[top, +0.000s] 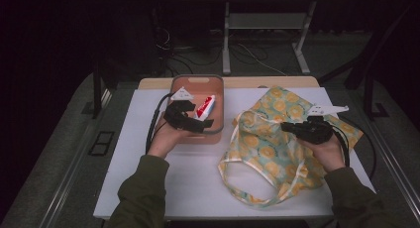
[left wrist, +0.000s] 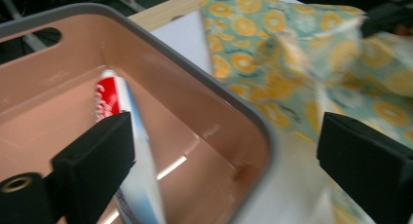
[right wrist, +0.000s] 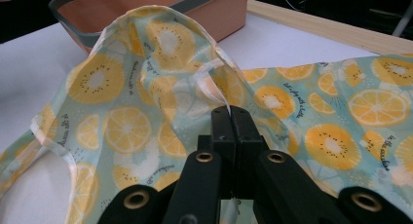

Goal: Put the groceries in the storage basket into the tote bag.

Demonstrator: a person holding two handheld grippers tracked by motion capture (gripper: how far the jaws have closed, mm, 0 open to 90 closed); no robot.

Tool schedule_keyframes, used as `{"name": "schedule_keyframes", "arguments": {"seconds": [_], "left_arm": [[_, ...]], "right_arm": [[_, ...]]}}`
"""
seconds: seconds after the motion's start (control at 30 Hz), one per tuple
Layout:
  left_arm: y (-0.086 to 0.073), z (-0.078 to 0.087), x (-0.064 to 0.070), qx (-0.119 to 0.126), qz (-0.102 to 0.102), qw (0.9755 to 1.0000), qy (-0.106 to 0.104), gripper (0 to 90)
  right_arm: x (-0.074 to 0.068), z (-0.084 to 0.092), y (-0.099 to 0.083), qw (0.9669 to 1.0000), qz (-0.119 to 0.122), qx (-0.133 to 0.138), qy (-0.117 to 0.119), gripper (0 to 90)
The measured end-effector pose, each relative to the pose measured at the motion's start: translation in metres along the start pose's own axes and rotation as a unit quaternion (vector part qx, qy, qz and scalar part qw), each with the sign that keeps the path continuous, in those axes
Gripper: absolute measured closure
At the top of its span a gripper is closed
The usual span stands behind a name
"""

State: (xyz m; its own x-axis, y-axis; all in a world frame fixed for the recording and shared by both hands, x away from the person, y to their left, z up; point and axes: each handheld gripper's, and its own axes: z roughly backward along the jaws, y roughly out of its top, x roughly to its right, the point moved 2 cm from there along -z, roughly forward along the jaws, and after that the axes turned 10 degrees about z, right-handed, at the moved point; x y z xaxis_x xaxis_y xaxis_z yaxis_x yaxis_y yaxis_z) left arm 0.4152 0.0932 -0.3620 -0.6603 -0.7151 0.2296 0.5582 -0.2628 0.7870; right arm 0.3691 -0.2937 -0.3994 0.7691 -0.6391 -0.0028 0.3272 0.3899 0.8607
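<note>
The white tabletop (top: 198,183) is carrying a citrus-print cloth bag (top: 270,143), which is lying toward 3 o'clock, and a pink bin (top: 218,89) toward 11 o'clock. A toothpaste tube (top: 204,108) is lying inside the bin. The right gripper (top: 286,128) is pinching the bag's edge between closed jaws. The left gripper (top: 200,123) is hovering over the bin, jaws standing wide with nothing between them.

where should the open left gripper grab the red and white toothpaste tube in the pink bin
Grip the red and white toothpaste tube across its flat midsection, coming down from above: it leans tilted against the wall of the pink plastic bin, so the sides are blocked. The left gripper stands open above it.
</note>
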Motion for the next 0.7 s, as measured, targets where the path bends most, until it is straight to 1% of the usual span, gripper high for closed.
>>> {"name": "schedule_keyframes", "arguments": {"seconds": [0.07,0.1,0.13,0.17,0.33,0.4,0.43,0.47,0.53,0.6,0.63,0.67,0.7], "left_arm": [[0.004,-0.007,-0.007,-0.003,0.000,1.0000,0.009,13.5],[0.007,-0.011,-0.010,-0.003,0.000,0.9998,0.018,15.3],[0.009,-0.014,-0.014,-0.006,-0.001,0.9997,0.024,15.3],[0.010,-0.017,-0.017,-0.008,0.004,0.9996,0.025,17.1],[0.014,-0.033,-0.034,-0.030,0.007,0.9985,0.046,24.0],[0.016,-0.039,-0.039,-0.045,0.011,0.9974,0.055,27.5],[0.017,-0.041,-0.041,-0.044,0.006,0.9973,0.058,28.7],[0.018,-0.043,-0.043,-0.046,0.007,0.9971,0.060,29.7],[0.019,-0.048,-0.047,-0.061,0.005,0.9957,0.069,31.1],[0.017,-0.055,-0.052,-0.073,0.011,0.9949,0.069,32.0],[0.015,-0.059,-0.054,-0.081,0.014,0.9941,0.071,32.2],[0.013,-0.064,-0.057,-0.092,0.011,0.9928,0.076,32.2],[0.012,-0.067,-0.058,-0.100,0.016,0.9921,0.075,32.3]], "right_arm": [[0.001,0.001,0.000,1.0000,-0.001,0.001,0.001,89.8],[0.001,0.001,0.000,1.0000,-0.002,0.002,0.001,89.8],[0.001,0.001,0.000,1.0000,-0.002,0.002,0.001,89.8],[0.001,0.001,0.000,1.0000,-0.001,0.002,0.002,89.8],[0.000,0.001,0.000,1.0000,0.000,0.002,0.003,89.8],[0.000,0.001,0.000,1.0000,0.000,0.003,0.003,89.8],[0.000,0.001,0.000,1.0000,0.000,0.004,0.004,89.8],[0.000,0.001,0.001,1.0000,0.001,0.004,0.004,89.8],[0.000,0.000,0.000,1.0000,0.001,0.003,0.005,89.8],[-0.001,-0.001,0.000,1.0000,0.001,0.003,0.005,89.8],[-0.001,-0.001,0.000,1.0000,0.001,0.003,0.005,89.8],[-0.001,-0.001,0.001,1.0000,0.002,0.003,0.006,89.8],[-0.001,-0.001,0.001,1.0000,0.001,0.003,0.006,89.8]]}}
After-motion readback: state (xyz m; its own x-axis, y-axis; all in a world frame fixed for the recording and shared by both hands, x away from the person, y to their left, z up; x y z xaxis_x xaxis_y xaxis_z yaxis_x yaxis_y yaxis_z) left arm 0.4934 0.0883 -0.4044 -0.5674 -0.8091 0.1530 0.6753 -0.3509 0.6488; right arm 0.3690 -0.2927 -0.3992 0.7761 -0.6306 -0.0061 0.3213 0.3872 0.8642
